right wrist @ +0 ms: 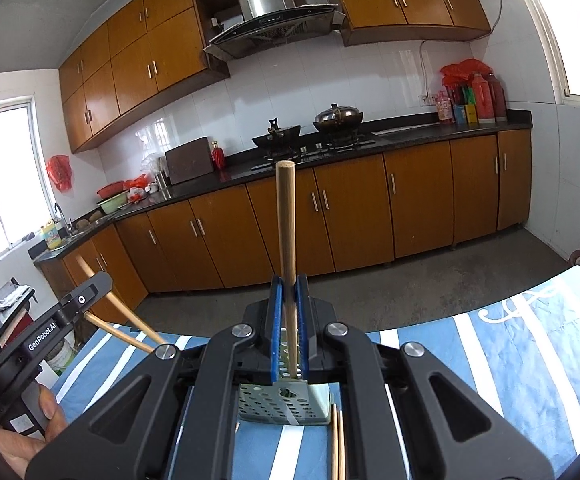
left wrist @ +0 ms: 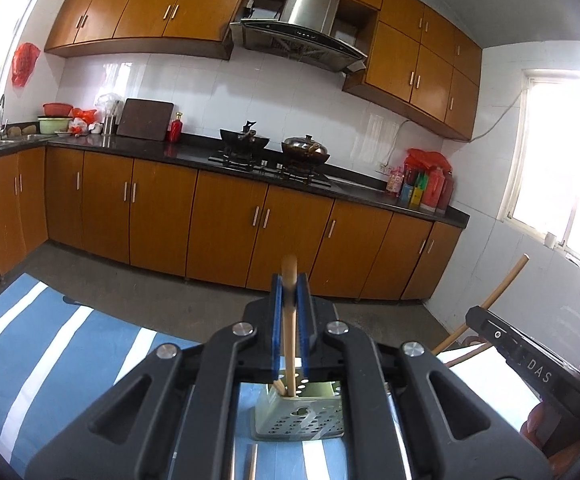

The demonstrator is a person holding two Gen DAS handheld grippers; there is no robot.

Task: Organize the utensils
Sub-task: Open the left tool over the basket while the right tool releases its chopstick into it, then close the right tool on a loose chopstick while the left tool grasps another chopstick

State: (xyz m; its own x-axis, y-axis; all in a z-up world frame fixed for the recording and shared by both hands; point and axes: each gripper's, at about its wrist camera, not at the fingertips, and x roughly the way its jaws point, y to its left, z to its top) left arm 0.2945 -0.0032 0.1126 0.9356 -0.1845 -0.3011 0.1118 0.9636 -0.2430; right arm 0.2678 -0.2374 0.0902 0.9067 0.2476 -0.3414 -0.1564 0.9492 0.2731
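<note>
Both hand-held grippers, left and right, clamp light, stiff, slippery chopsticks mid-shaft; holder at six o'clock

Before you: a wok and a lidded pan on the stove, a steel range hood above, red bottles by the window.

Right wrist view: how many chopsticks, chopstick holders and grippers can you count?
chopsticks: 5 showing (1 in the right gripper, 2 in the left gripper, 2 lying on the striped cloth)
chopstick holder: 1
grippers: 2
Total: 8
</note>
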